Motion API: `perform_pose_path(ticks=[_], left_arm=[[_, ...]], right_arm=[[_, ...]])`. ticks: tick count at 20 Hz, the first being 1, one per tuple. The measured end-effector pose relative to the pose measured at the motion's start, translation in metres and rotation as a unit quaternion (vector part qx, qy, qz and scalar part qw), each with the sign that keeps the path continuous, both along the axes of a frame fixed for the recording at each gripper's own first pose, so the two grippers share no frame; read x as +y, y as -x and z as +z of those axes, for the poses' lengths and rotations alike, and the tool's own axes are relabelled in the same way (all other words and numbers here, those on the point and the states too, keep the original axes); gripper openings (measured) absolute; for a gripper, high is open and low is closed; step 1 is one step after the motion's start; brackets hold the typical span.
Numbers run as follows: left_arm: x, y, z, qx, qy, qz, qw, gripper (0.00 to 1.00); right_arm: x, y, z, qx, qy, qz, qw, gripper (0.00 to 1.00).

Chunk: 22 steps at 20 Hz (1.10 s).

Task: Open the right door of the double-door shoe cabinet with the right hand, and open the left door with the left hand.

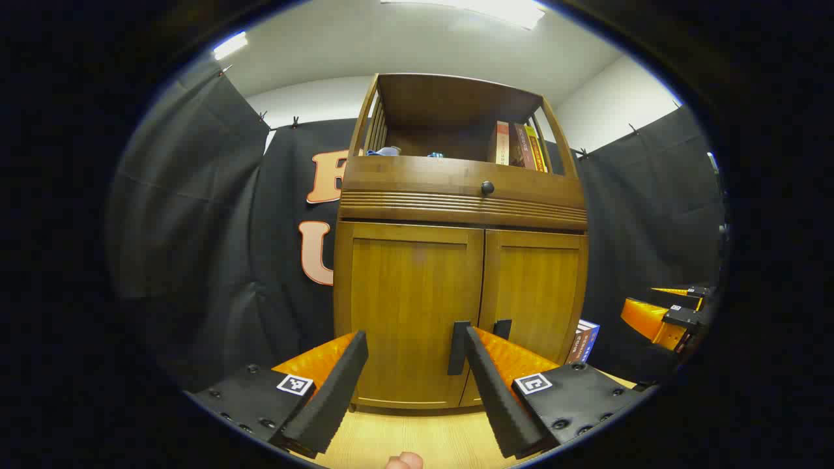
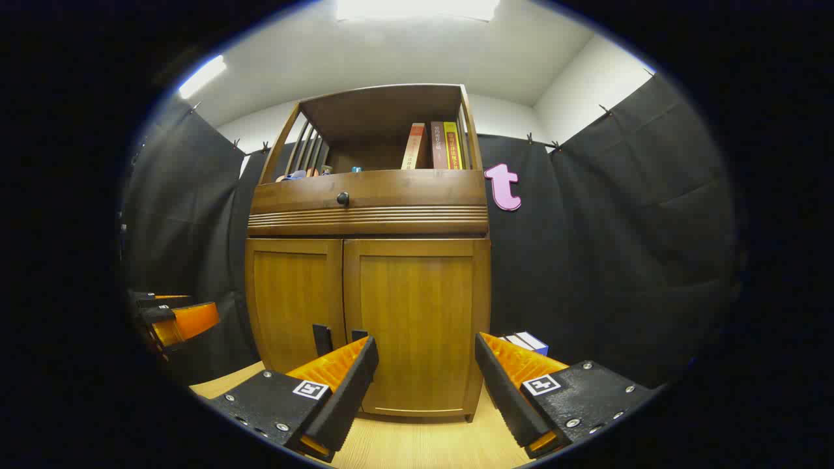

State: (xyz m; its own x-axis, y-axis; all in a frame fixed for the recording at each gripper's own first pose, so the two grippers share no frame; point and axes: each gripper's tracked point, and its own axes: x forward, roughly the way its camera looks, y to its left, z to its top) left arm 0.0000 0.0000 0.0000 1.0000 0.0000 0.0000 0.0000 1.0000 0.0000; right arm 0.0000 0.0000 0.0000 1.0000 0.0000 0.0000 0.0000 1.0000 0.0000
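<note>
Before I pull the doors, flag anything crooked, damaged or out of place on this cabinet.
Nothing stands out. Both doors sit shut and flush on the cabinet, the drawer is closed, and the books stand upright on the shelf. A small box rests on the floor beside it.

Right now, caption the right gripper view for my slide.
Open right gripper faces the shoe cabinet's closed right door.
</note>
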Motion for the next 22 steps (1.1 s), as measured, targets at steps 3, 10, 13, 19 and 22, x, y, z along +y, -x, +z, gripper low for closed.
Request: perform_pose_path(ticks=[3,10,13,19,22], left_arm=[[0.000,-0.001,-0.008,0.006,-0.003,0.001,1.000,1.00],[-0.006,-0.007,0.004,-0.016,-0.016,-0.006,1.000,0.96],[-0.009,-0.009,0.003,-0.016,-0.011,-0.013,1.000,0.93],[-0.002,-0.005,0.006,-0.023,0.001,-0.005,1.000,0.96],[0.004,-0.002,0.006,-0.021,0.001,0.005,1.000,1.00]], right_arm=[[0.009,0.000,-0.008,0.014,-0.004,0.009,1.000,0.93],[0.009,-0.011,-0.009,0.010,-0.041,0.011,0.999,0.92],[0.000,-0.009,-0.003,-0.006,-0.022,-0.005,1.000,0.96],[0.003,0.001,-0.005,-0.012,-0.008,-0.009,1.000,0.92],[0.006,0.002,-0.011,-0.004,-0.009,-0.007,1.000,0.93]])
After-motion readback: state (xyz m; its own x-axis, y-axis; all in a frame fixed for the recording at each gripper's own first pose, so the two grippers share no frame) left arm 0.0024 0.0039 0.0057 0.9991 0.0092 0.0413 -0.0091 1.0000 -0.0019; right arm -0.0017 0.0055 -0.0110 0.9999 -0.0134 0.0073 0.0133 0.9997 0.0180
